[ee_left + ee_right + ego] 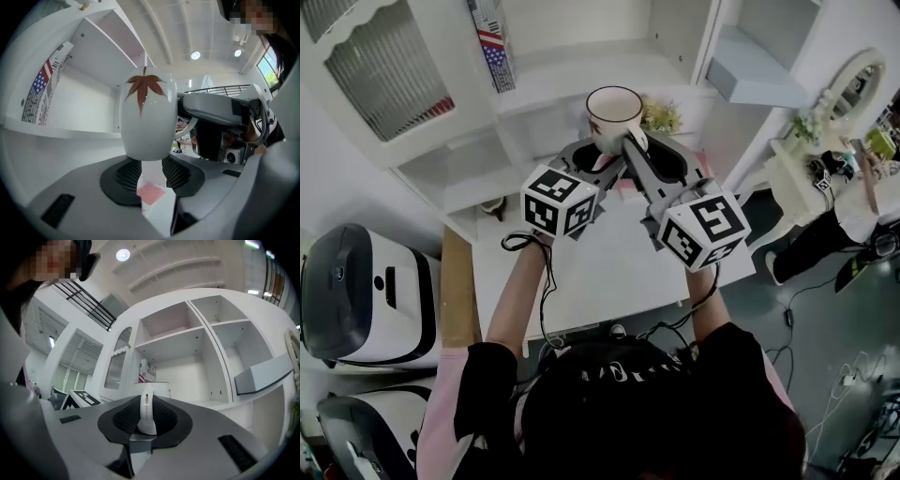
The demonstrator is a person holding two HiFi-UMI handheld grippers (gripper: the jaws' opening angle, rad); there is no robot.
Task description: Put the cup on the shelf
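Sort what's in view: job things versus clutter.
Job: cup; shelf; right claw, shut on the cup's handle; left claw, by the cup's base.

Clutter: flag box; plant; pink note; white machines.

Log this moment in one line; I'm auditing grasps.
right hand-held gripper shut on handle of white ceramic maple-leaf cup | left hand-held gripper open near cup | cup not on white shelf

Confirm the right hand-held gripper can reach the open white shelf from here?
Probably yes. The right hand-held gripper, shut on the handle of the white leaf-printed ceramic cup, faces the open white shelf with nothing visible between them.
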